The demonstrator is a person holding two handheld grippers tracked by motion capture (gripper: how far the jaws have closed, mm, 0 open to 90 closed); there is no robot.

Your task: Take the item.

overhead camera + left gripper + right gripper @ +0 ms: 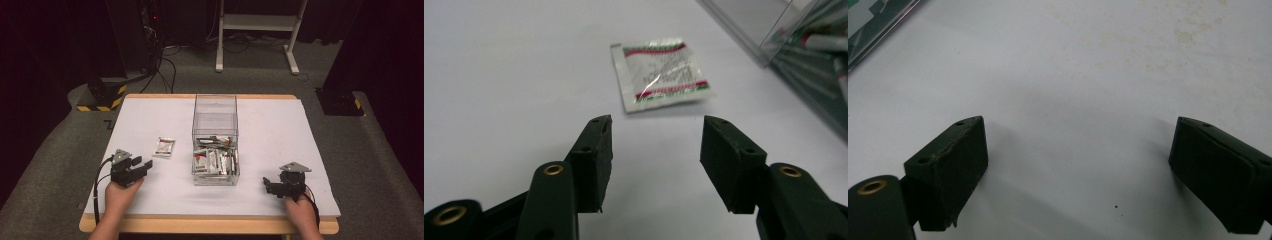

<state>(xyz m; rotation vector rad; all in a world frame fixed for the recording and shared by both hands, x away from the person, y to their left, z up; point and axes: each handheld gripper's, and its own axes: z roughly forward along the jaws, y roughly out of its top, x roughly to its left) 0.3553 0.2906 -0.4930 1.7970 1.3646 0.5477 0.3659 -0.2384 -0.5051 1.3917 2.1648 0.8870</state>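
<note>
While I line up on the loose packet: my left tongs [148, 164] rest released near the front-left corner of the surface [280, 130], jaws spread, nothing between them.
Packet: the single sachet [164, 147] lies flat on the surface, just ahead of my left tongs and left of the clear box [215, 107]; in the left gripper view the sachet [660, 74] sits beyond the gap, apart from both jaws.
Right tongs: my right tongs [266, 183] are released too, jaws wide, resting near the front-right corner, well apart from the box.
Box: clear-walled, standing mid-surface, with many similar packets [216, 161] piled at its near end.
Risk, slip: the sachet is thin and lies flat, so I judge my jaws could skate over it or shove it along the surface instead of pinching it.
Risk, crumple: closing on its middle may fold the shiny foil and leave a weak hold.
Risk, box: a careless swing could knock the near wall of the box.
Writing: red and green stripes frame a block of print on the sachet, too blurred for me to read; no brand legible.
</note>
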